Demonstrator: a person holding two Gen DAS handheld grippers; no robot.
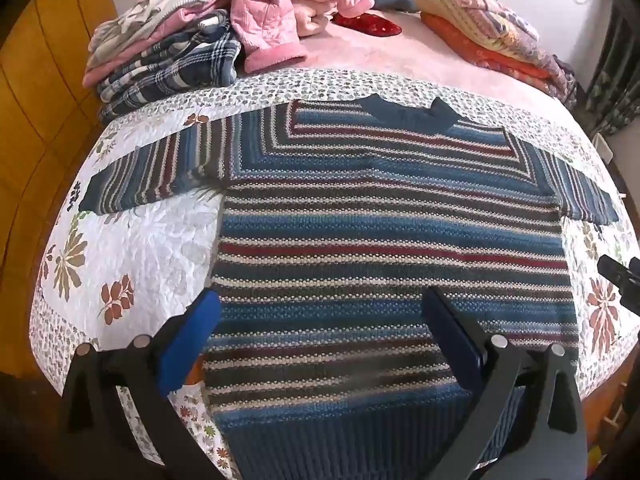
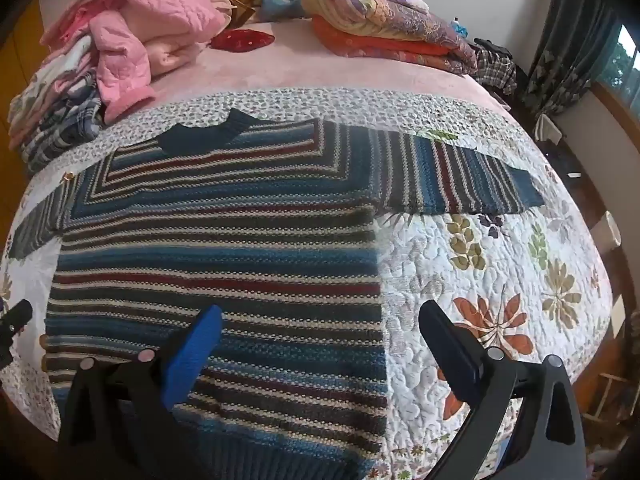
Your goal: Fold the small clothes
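A: Striped sweater [image 1: 384,240] spread flat on floral quilt [image 1: 132,248], sleeves out, hem nearest. Left gripper [image 1: 320,320] wide open, empty, above hem's left corner.

B: Right gripper [image 2: 320,328] likewise agape, empty, over hem's right edge. Risk: pinching quilt along with knit, dragging both.

sweater [image 1: 384,240] hem: cut off at bottom edge | left sleeve end: cut off, right view
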